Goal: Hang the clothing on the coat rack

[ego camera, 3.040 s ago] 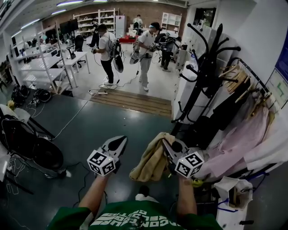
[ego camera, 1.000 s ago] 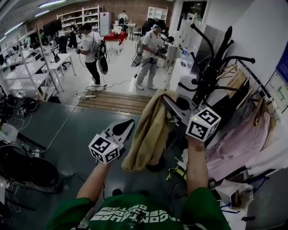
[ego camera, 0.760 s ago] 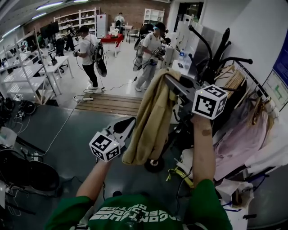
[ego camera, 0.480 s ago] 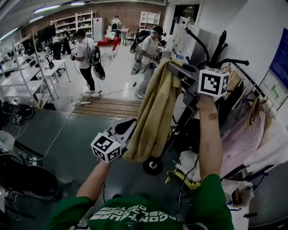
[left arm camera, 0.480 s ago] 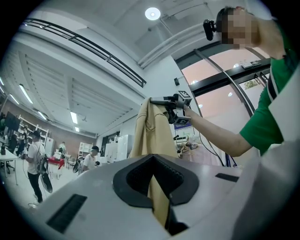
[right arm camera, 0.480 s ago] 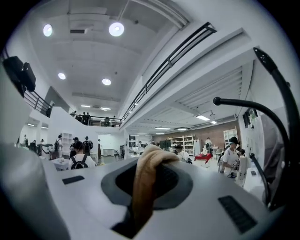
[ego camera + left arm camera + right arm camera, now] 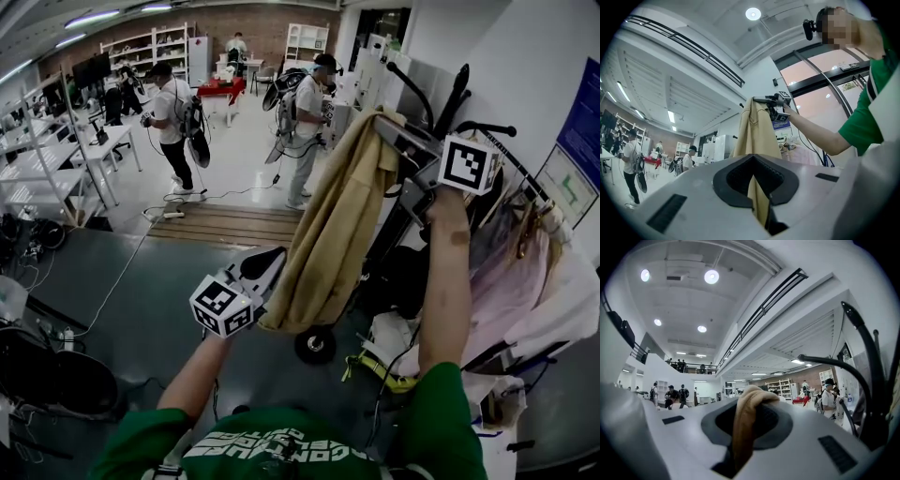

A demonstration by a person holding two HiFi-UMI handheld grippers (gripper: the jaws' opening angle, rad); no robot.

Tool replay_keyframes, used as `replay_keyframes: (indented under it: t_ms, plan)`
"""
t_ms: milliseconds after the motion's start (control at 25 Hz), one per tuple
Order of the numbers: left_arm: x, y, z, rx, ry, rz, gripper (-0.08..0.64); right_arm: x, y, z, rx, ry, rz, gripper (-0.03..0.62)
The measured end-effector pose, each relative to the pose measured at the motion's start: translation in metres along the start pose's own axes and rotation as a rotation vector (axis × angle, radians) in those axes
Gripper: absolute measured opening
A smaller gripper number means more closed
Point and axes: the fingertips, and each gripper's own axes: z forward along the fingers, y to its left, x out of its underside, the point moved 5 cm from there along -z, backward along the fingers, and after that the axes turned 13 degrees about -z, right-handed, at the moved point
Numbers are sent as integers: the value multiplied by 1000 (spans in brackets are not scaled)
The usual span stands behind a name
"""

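Because the coat rack hooks stand high, the right tool holds the pinched tan jacket aloft; the left tool nips its edge.

The tan jacket hangs limp at full length, collar bunched and pinched high in the right claw, just beside the upright black rack with its curved hooks.

The left gripper has its jaws closed on the low part of a tan coat. The coat hangs down from the right gripper, which holds its top up high. A bare arm with a green sleeve reaches up to that gripper. Far off at the left stands a person. A round lamp shines on the ceiling.
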Motion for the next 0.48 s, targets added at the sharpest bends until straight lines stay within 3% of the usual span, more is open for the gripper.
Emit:
replay_keyframes:
  t_ms: [480]
  plan:
    - [16, -23, 16, 54, 33, -23, 5, 6, -21, -65, 100, -71, 73, 43]
